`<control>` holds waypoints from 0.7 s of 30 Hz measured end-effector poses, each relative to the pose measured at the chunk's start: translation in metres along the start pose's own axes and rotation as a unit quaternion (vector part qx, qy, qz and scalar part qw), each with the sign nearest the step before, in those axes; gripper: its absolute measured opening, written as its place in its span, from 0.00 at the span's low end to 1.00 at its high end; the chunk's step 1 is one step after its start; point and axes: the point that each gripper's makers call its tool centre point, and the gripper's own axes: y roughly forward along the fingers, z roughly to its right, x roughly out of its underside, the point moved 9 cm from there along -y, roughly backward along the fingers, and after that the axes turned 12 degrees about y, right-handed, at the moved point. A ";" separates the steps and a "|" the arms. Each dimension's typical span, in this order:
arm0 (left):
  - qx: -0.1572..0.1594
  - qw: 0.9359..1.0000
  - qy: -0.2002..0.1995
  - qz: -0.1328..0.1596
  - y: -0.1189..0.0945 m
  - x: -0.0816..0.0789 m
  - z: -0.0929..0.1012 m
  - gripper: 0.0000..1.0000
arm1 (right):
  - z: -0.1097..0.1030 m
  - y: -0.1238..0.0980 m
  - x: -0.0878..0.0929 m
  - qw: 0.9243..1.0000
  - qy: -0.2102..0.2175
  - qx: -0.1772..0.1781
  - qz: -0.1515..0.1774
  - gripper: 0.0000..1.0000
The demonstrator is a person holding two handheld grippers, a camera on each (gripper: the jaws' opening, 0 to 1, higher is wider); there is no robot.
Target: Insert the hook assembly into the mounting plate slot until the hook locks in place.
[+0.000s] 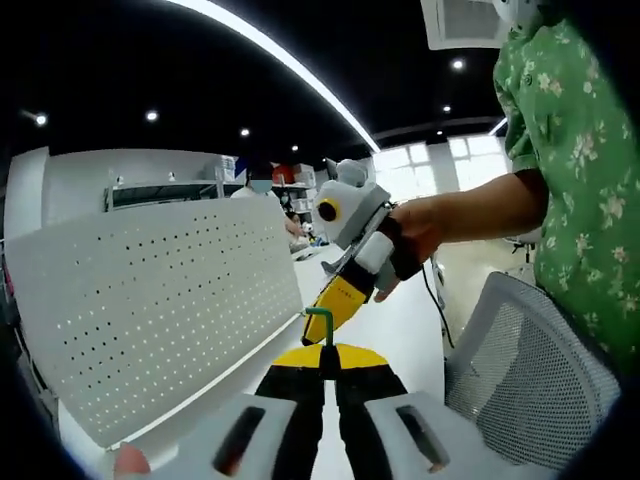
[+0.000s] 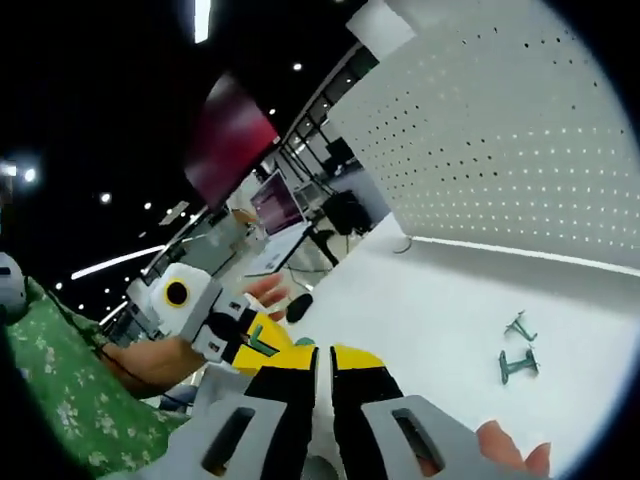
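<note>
My left gripper (image 1: 322, 362) is shut on a thin green hook (image 1: 321, 327) that stands up from its black and yellow jaws. My right gripper (image 1: 338, 300), held by a hand, comes in from the right, and its yellow tip meets the hook's bent top. In the right gripper view my right gripper (image 2: 321, 358) has its jaws together, with a green sliver of the hook (image 2: 304, 342) at their tip. The left gripper (image 2: 255, 340) comes in from the left. The white perforated mounting plate (image 1: 150, 300) stands upright to the left of the grippers and shows again (image 2: 500, 130).
Two spare green hooks (image 2: 520, 327) (image 2: 518, 366) lie on the white table (image 2: 420, 300) in front of the plate. A grey mesh chair (image 1: 530, 370) stands at the right. A person in a green floral shirt (image 1: 570, 150) holds the grippers. Desks and monitors are far behind.
</note>
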 end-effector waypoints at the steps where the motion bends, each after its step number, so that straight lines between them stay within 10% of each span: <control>1: 0.001 1.000 0.001 0.000 0.000 0.000 0.000 0.03 | -0.001 0.000 0.001 1.000 0.013 -0.009 -0.009 0.04; 13: 0.017 1.000 0.013 0.008 0.002 -0.005 0.009 0.03 | 0.003 0.002 0.009 0.993 0.101 -0.032 -0.049 0.02; 21: 0.035 0.999 0.020 0.017 0.002 -0.009 0.012 0.03 | 0.007 0.000 0.015 0.975 0.200 -0.065 -0.069 0.02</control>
